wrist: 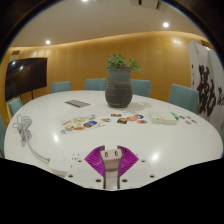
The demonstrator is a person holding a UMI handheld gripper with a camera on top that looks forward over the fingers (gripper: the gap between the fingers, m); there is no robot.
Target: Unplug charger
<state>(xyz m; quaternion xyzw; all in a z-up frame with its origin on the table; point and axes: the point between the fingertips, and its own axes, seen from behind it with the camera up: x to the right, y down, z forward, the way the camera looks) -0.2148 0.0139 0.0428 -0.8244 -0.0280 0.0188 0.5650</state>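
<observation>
My hand-held gripper [111, 166] sits low over the near edge of the white round table [150, 140], fingers pulled in close on a small white charger [111, 156] held between the purple pads [98, 157]; both pads look pressed against its sides. A white cable [40, 152] runs off to my left across the table toward a bundled white cord [22, 127] near the table's left edge. Beyond the fingers, mid-table, a grey ribbed pot with a green plant [119, 85]. Around it, scattered small cards and packets [85, 123], a dark flat tablet-like thing [77, 103], a white box [163, 119]. Any print on the cards is too small to read, no brand legible on the charger. Teal chairs [183, 96] ring the far side, a dark screen [27, 71] on the left wall, wood-panel wall behind
</observation>
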